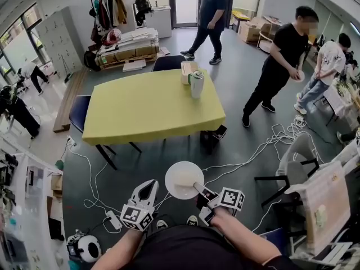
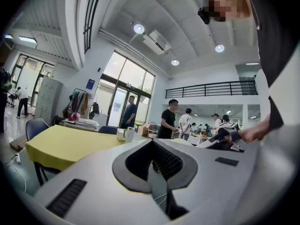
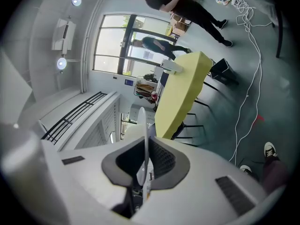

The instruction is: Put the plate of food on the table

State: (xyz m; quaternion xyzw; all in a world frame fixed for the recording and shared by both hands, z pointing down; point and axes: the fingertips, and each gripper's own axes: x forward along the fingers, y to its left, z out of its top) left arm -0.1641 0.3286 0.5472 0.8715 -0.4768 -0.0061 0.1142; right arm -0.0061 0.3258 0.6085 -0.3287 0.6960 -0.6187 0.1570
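Note:
In the head view a white plate (image 1: 179, 188) carrying a pale piece of food (image 1: 185, 179) hangs over the dark floor, short of the near edge of the yellow table (image 1: 152, 107). My right gripper (image 1: 198, 189) is shut on the plate's near right rim. The right gripper view shows that plate edge-on (image 3: 143, 137) between the jaws, with the table (image 3: 180, 93) beyond. My left gripper (image 1: 149, 188) hovers just left of the plate, shut and holding nothing; its own view looks across at the table (image 2: 65, 142).
A white-green canister (image 1: 197, 84) and a small box (image 1: 187, 72) stand at the table's far right. Dark chairs (image 1: 79, 112) flank the table. White cables (image 1: 270, 142) trail over the floor at right. Three people (image 1: 278, 61) stand beyond the table.

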